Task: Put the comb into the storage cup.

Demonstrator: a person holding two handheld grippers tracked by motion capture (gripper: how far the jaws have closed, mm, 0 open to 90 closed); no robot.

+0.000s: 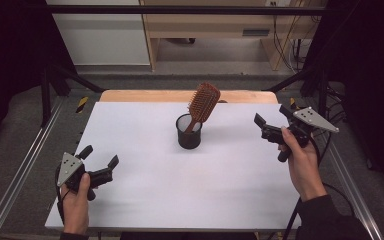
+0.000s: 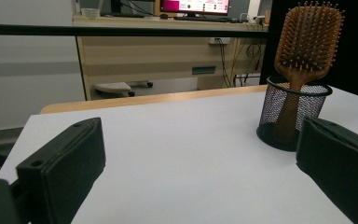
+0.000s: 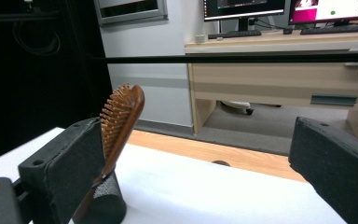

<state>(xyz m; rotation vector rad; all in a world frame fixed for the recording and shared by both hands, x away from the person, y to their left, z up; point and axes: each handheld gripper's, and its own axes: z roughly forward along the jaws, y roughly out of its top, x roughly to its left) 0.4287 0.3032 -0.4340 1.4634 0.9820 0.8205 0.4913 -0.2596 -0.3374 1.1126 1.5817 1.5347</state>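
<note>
- Wooden paddle hairbrush [image 1: 202,103] standing handle-down in a black mesh cup [image 1: 188,133], head leaning toward the far right of the cup, bristles facing the near left.
- Mesh cup upright on the white desk [image 1: 145,195], about mid-width and somewhat toward the far edge.
- Left gripper [image 1: 101,165] held low over the desk, well to the near left of the cup; fingers [image 2: 65,163] spread wide, nothing between them.
- Right gripper [image 1: 272,122] held to the right of the cup, at about the cup's depth and well apart from it; fingers [image 3: 63,163] likewise wide open and empty, aimed toward the brush.
- From the right gripper view, brush head [image 3: 121,116] seen edge-on, just past the left finger, handle running down into the cup [image 3: 100,203].
- Likely handling: rigid wood, light, no give under pressure; smooth varnished back probably a little slippery; bristle face uneven and a poor surface for pads.
- Best hold, by judgement: across the narrow neck just above the cup's rim, or across the two side edges of the head, fingers kept off the bristles.
- Cup looks light and unanchored; liable to tip or slide if the brush is pulled sideways rather than lifted along the handle's line.
- Steadying the cup's wall with the left gripper would seem sensible during a lift by the right.
</note>
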